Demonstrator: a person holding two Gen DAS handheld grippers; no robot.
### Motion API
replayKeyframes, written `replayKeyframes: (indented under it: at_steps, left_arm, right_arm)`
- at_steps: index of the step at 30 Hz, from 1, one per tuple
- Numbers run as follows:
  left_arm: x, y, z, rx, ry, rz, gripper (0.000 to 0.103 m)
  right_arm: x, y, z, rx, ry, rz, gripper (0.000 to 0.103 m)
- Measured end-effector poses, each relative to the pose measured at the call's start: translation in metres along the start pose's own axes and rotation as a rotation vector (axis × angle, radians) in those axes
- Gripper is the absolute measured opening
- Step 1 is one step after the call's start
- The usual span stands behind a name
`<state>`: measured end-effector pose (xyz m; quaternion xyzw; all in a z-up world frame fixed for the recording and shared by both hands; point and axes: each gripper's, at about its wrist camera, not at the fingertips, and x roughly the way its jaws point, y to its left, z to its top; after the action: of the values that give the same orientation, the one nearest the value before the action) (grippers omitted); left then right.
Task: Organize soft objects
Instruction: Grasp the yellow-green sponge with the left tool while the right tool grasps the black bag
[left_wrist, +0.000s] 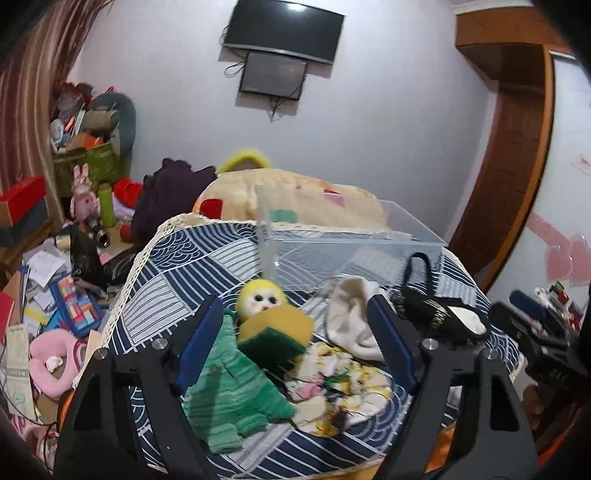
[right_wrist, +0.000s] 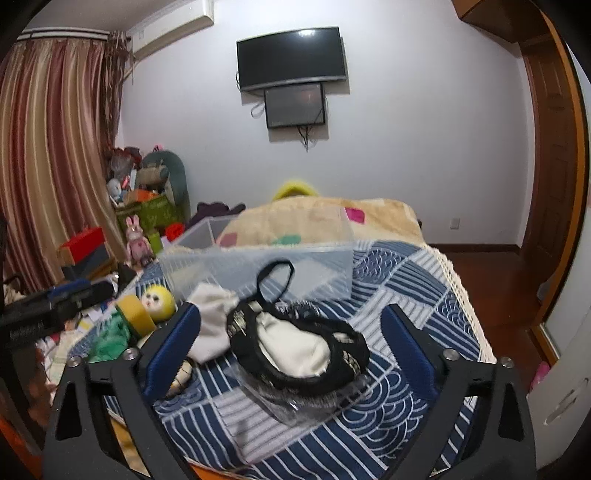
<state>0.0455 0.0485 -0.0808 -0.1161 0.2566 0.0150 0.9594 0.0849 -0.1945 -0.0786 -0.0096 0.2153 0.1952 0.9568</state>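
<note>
Patterned cloth (left_wrist: 177, 258), green knit (left_wrist: 236, 384) fully visible only left, black pouch (right_wrist: 295, 347) clearest right

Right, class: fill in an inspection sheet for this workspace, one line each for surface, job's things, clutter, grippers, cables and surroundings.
Surface: blue-and-white patterned cloth with a lace edge.
Job's things: clear plastic bin, empty; yellow-headed plush doll, yellow-green sponge, green knit garment, floral cloth, white cloth, black pouch.
Clutter: clear wrapper under the pouch.
Grippers: left hand-held gripper open over the sponge; right hand-held gripper open around the pouch.
Cables: loose wires below the wall screens.
Surroundings: curtain, littered floor, wooden door.
</note>
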Motion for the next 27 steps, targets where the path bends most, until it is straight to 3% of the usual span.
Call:
replayKeyframes:
  at_steps: [5,10,19,23,27]
  left_arm:
    - [0.015,0.011,-0.005,-0.042,0.038,-0.002,0.072]
    - [0.034,0.002,-0.017,-0.008,0.107,-0.033,0.063]
    - [0.047,0.001,-0.027,0.015,0.107,0.041,0.06]
    - [0.046,-0.003,-0.028,0.051,0.09,0.06,0.045]
    - [0.043,-0.003,-0.027,0.058,0.09,0.036,0.041]
  right_arm:
    - [0.008,-0.009,-0.005,0.027,0.038,-0.006,0.092]
    - [0.018,-0.01,-0.01,0.039,0.072,0.003,0.092]
    - [0.036,-0.009,-0.02,0.025,0.144,0.029,0.091]
    - [0.036,-0.011,-0.021,0.035,0.149,0.036,0.079]
    - [0.031,-0.011,-0.019,0.041,0.128,0.039,0.061]
